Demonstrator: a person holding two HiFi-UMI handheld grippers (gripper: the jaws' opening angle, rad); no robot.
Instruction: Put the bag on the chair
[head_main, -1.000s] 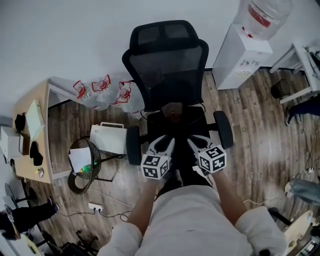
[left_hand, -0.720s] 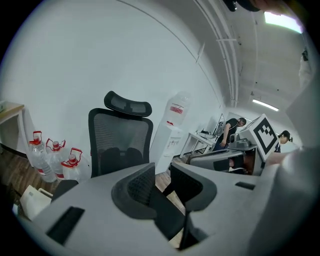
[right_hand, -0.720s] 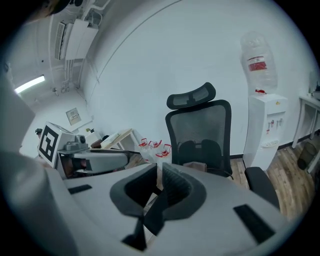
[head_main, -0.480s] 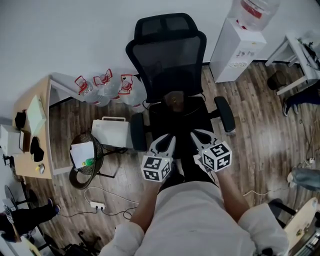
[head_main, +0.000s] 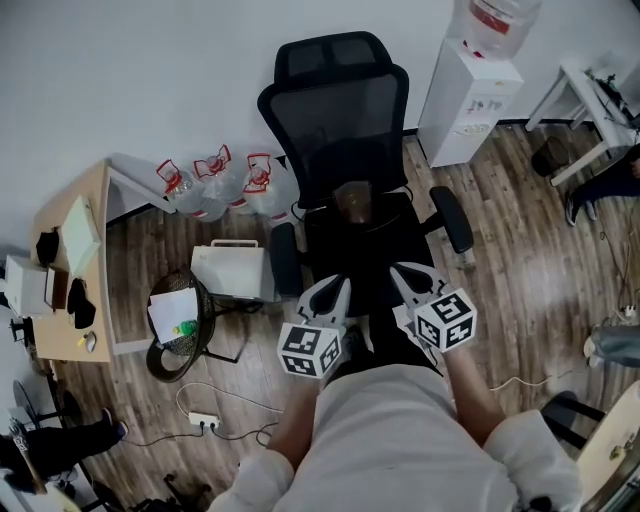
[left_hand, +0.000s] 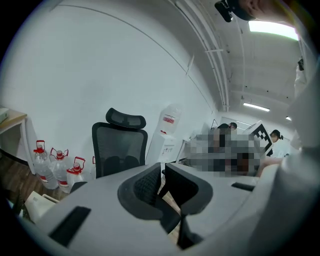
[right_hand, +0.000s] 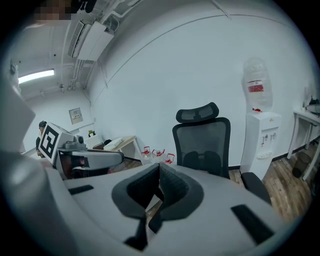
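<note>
1 dark bag (head_main: 365, 262) lies on seat of 1 chair (head_main: 336, 120). 2 tools: L tool (head_main: 330, 288) jaws just been closing, thin gap left, empty; R tool (head_main: 407, 272) closed, empty. 3 jugs (head_main: 215, 185) by wall.

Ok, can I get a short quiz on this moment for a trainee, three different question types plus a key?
1. True or false: the right gripper is clamped on an object.
2. In the head view, what stands just left of the chair backrest? A) water jugs B) a ladder C) a fridge
3. Name the white appliance to the right of the chair.
Key: 1 false, its jaws meet on nothing; 2 A; 3 the water dispenser.
</note>
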